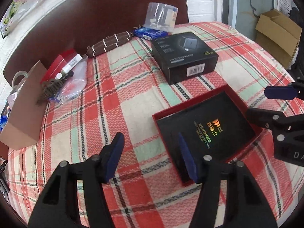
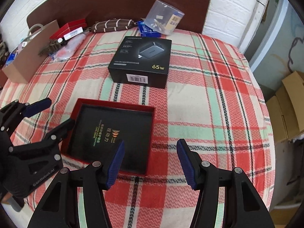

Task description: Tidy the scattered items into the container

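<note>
The red tray (image 1: 207, 133) lies on the plaid bed (image 1: 133, 98), black charger box (image 2: 140, 62) beyond it — "65w" readable only from the right wrist. Left gripper (image 1: 152, 157) and right gripper (image 2: 150, 163) both gape, empty.

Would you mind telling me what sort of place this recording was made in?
Probably a bedroom at home: a plaid bedspread covers what looks like a bed, with a dark brown headboard against a white brick wall. Cardboard boxes are stacked beside it.
</note>
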A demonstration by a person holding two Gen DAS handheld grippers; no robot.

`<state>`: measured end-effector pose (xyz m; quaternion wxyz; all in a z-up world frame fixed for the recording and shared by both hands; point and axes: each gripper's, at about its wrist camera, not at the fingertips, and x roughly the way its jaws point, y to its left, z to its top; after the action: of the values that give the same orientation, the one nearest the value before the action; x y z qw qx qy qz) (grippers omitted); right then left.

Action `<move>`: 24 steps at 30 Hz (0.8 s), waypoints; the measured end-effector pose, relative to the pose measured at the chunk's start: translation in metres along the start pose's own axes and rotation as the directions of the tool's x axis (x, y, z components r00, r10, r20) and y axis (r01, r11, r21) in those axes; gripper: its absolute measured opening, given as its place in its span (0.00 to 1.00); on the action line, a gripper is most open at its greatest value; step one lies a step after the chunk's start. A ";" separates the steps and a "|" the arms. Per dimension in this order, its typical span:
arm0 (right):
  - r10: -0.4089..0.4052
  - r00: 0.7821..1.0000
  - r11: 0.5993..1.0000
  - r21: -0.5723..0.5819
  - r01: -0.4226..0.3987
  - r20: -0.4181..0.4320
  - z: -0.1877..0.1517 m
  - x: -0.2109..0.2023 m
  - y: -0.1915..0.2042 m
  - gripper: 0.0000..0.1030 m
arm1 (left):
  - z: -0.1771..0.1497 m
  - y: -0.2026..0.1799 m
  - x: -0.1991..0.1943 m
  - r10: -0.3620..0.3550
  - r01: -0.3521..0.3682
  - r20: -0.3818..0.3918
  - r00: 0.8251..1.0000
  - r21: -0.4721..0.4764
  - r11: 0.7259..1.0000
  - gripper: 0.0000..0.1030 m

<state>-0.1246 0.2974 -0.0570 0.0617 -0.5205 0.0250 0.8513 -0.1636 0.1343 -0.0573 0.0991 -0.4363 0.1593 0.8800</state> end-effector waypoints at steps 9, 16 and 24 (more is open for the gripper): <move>0.004 0.997 1.000 -0.011 -0.005 -0.080 -0.006 0.027 0.007 0.05 | 0.000 -0.011 0.017 -0.033 0.031 -0.049 0.998 -0.042 0.999 0.23; 0.009 1.000 1.000 0.011 -0.009 -0.029 -0.002 0.015 0.005 0.04 | -0.001 0.000 0.014 -0.025 0.023 -0.037 0.999 -0.054 0.998 0.07; -0.003 0.998 0.999 -0.031 0.005 0.062 0.025 -0.021 0.034 0.04 | 0.017 0.034 -0.022 0.007 -0.003 0.051 0.999 -0.090 0.996 0.07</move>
<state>-0.1419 0.2649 -0.0275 0.0557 -0.4949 0.0087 0.8671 -0.1734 0.1085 -0.0231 0.0812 -0.4172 0.1180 0.8975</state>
